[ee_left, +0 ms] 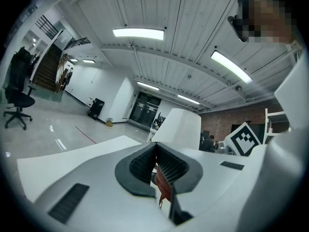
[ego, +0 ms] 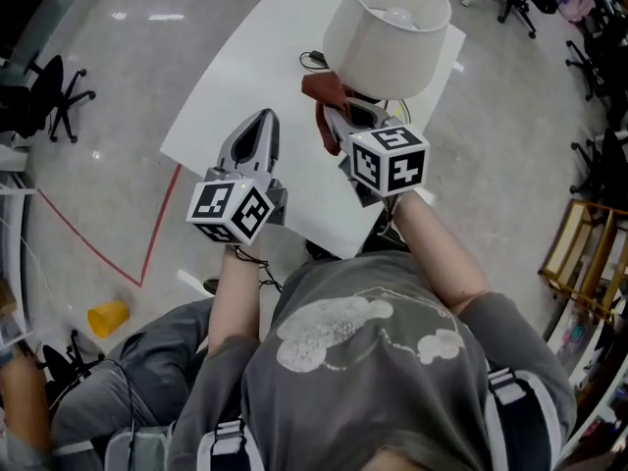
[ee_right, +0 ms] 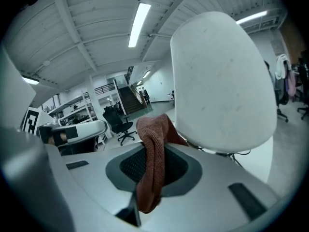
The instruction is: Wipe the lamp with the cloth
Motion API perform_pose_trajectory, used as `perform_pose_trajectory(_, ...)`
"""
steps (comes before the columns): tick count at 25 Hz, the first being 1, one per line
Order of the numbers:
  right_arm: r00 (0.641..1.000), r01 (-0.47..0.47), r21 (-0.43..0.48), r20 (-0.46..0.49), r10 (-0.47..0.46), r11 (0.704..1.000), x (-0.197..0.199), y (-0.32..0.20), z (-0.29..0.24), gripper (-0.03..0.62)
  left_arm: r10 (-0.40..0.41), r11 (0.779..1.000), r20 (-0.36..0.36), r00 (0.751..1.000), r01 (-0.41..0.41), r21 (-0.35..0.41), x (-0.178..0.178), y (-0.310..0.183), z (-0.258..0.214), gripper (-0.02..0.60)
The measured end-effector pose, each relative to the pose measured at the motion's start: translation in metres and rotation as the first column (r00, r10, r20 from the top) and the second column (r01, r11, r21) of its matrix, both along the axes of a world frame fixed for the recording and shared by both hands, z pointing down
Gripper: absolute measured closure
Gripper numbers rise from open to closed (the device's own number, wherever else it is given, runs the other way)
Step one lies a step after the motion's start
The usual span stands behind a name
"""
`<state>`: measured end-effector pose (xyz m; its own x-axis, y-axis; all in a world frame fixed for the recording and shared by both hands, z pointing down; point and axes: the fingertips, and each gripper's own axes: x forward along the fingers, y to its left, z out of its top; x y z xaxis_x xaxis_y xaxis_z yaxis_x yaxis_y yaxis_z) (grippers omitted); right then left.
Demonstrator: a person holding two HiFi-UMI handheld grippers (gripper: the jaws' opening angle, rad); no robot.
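Cloth (ee_right: 152,170) pinched in right gripper (ego: 339,118), lamp (ee_right: 222,81) just ahead (contact unclear); left gripper (ego: 260,124) pressed together, idle; wiping apparently mostly undone.

Glossy grey floor (ego: 118,77), red tape lines (ego: 159,229) lower left; black office chairs (ego: 54,91) at left edge; white worktop (ego: 245,96) top centre; strip lights (ee_left: 138,33) overhead.
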<state>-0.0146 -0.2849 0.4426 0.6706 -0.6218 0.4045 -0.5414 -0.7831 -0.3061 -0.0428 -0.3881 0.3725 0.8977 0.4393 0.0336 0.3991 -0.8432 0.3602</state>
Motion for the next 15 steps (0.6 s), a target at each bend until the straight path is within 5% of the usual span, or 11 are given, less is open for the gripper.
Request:
perform_pose_trajectory(8,0.962,0.272,0.049,-0.009,-0.272,0.961,-0.012,-0.005,-0.006,0.536,-0.231,0.973,0.02,0.973,0.231,0.02,-0.011,0.004,0.002,0.574)
perform_pose_trajectory(12,0.904,0.428,0.064,-0.016,-0.428,0.902,-0.018,0.009,-0.009,0.536,-0.334,0.942,0.026,0.942,0.333,0.031,-0.014,0.028,-0.001,0.574)
perform_pose_trajectory(15,0.833,0.553,0.067,-0.04,-0.551,0.831,-0.032,0.014,-0.016,0.536,-0.429,0.903,0.029,0.903,0.428,0.027,-0.024,0.036,0.0,0.574)
